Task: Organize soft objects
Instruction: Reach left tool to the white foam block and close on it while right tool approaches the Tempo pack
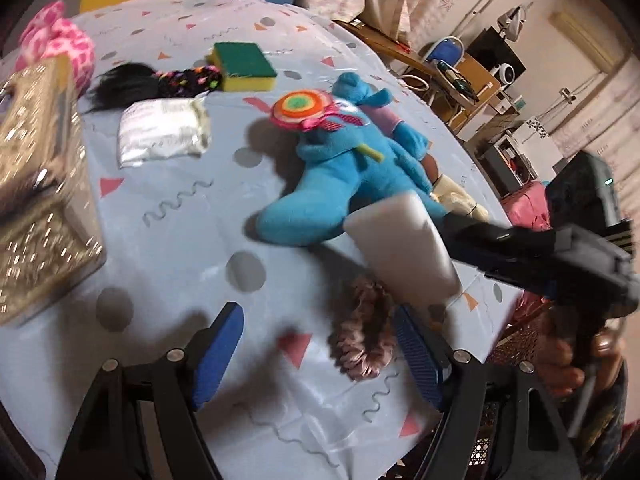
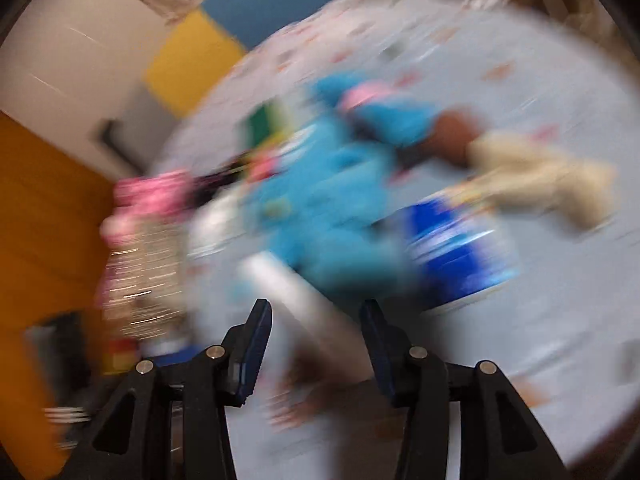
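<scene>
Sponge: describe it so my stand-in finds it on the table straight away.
On the patterned tablecloth, look past the blue plush toy towards the far edge. The sponge lies beside a black hairy bundle: a flat block, green on top, yellow below.

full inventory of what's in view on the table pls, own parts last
blue plush toy: 1, blue with a striped disc, table centre
sponge: 1, green over yellow, far side
white packet: 1, silvery white, left of the plush
black hairy item: 1, black, beside the sponge
pink fabric: 1, pink patterned, far left
glittery box: 1, gold, left edge
scrunchie: 1, dusty pink, near edge
blue tub: 1, blue, blurred
left gripper: jaws open
right gripper: jaws apart, contents blurred
</scene>
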`<state>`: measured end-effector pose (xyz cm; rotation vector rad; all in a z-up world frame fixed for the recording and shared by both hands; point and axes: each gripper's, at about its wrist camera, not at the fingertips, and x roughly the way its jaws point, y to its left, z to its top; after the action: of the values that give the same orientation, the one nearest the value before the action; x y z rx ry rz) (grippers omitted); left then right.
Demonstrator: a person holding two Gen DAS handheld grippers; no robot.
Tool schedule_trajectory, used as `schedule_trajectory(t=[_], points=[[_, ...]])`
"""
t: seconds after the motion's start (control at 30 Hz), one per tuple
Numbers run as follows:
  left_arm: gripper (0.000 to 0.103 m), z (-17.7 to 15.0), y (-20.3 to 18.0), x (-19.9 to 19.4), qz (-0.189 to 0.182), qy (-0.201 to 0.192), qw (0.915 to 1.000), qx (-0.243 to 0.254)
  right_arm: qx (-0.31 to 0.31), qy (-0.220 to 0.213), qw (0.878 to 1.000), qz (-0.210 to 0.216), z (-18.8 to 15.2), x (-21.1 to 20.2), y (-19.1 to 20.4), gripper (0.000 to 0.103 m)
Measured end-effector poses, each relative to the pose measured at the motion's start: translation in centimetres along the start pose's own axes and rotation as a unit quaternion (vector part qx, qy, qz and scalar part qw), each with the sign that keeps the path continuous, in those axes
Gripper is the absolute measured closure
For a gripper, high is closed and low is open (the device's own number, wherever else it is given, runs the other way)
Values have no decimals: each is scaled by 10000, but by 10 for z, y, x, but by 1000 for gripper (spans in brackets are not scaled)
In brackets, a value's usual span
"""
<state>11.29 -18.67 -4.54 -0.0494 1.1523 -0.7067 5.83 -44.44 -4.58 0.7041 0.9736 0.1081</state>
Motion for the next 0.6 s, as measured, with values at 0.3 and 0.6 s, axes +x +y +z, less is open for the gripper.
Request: schedule_trajectory(t=[0.3,0.6], points=[[25,-11,2,5,15,142,9998,-146,84,15,9959,896,-2,-6,6,55],[20,3,-21,34,-316,655,9951,-669,917,-666,9928,387,7,-31,-32,55]])
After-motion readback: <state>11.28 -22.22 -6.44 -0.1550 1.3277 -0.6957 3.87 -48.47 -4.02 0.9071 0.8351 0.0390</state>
